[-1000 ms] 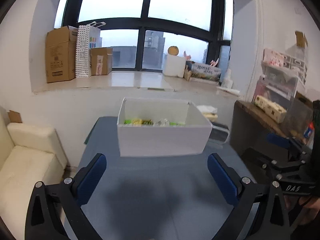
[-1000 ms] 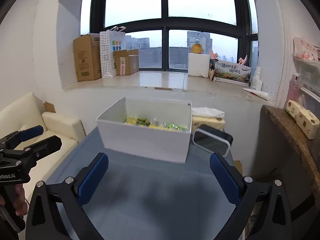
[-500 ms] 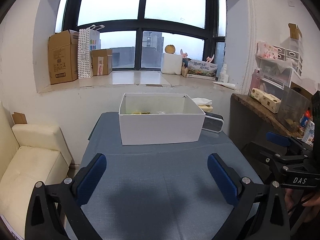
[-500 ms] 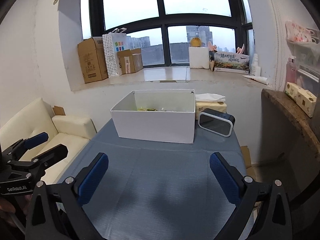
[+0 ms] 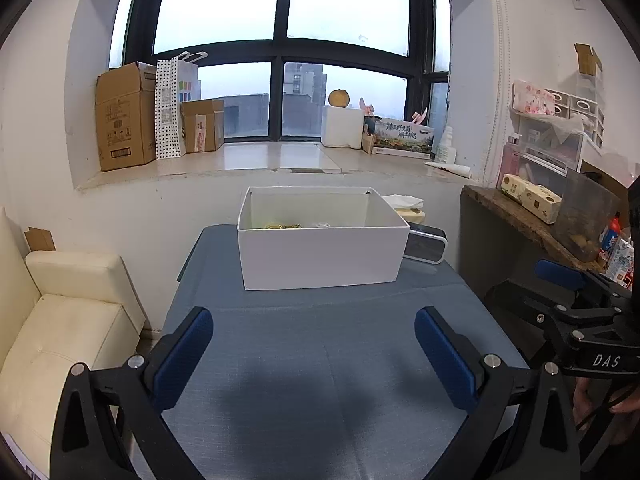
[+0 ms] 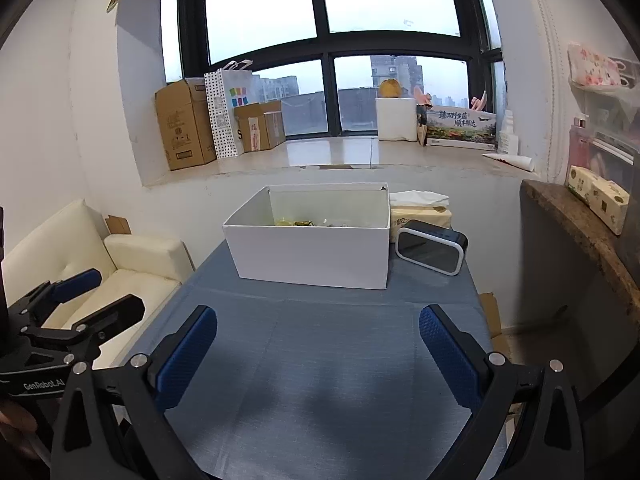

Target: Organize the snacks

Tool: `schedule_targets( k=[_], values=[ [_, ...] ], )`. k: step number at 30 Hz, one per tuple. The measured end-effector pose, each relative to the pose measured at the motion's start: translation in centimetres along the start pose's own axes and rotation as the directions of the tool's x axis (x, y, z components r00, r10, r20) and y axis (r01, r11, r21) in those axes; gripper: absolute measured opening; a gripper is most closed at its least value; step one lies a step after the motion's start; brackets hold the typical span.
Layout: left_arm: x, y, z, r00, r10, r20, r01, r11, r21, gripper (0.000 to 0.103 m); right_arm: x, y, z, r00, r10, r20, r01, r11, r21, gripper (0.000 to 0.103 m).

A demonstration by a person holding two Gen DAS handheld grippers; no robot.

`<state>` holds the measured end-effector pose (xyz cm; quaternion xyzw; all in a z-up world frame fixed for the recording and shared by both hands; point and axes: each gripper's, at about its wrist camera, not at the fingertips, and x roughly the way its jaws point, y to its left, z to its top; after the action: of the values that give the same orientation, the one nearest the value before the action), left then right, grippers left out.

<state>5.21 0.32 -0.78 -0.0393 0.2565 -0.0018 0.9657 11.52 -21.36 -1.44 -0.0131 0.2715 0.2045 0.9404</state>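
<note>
A white open box [image 5: 320, 256] stands at the far end of the blue-grey table [image 5: 320, 360]; it also shows in the right wrist view [image 6: 312, 256]. Yellow and green snack packets [image 5: 282, 225] lie inside it, mostly hidden by its front wall, and show in the right wrist view [image 6: 296, 222]. My left gripper [image 5: 314, 354] is open and empty above the near part of the table. My right gripper [image 6: 318, 354] is open and empty, also above the near part. Each gripper shows at the edge of the other's view, the right [image 5: 576, 312] and the left [image 6: 76, 312].
A black clock [image 6: 431, 246] and a tissue pack [image 6: 420, 212] sit right of the box. A cream sofa [image 5: 68, 320] is left of the table. A wooden shelf [image 5: 520, 216] with packages is on the right. Cardboard boxes [image 5: 124, 136] stand on the windowsill.
Both grippers have pulled back and away from the box, which now looks smaller and farther. Both stay open and empty.
</note>
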Motion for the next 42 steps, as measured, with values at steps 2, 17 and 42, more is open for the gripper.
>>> schedule_targets(
  k=[2,17,42],
  values=[
    [-0.06,0.14,0.05,1.000,-0.006,0.003,0.006,1.000,-0.002,0.103,0.07,-0.11,0.06,1.000,0.005,-0.001,-0.005,1.000,0.003,0.103],
    [-0.01,0.45,0.20,1.000,-0.007,-0.006,0.007,1.000,0.000,0.103,-0.18,0.18,0.02,1.000,-0.004,0.000,0.004,1.000,-0.007,0.103],
    [-0.19,0.52,0.05,1.000,-0.009,-0.013,0.009,1.000,-0.001,0.103,-0.79,0.10,0.02,1.000,0.004,0.003,-0.004,1.000,-0.002,0.103]
  ],
)
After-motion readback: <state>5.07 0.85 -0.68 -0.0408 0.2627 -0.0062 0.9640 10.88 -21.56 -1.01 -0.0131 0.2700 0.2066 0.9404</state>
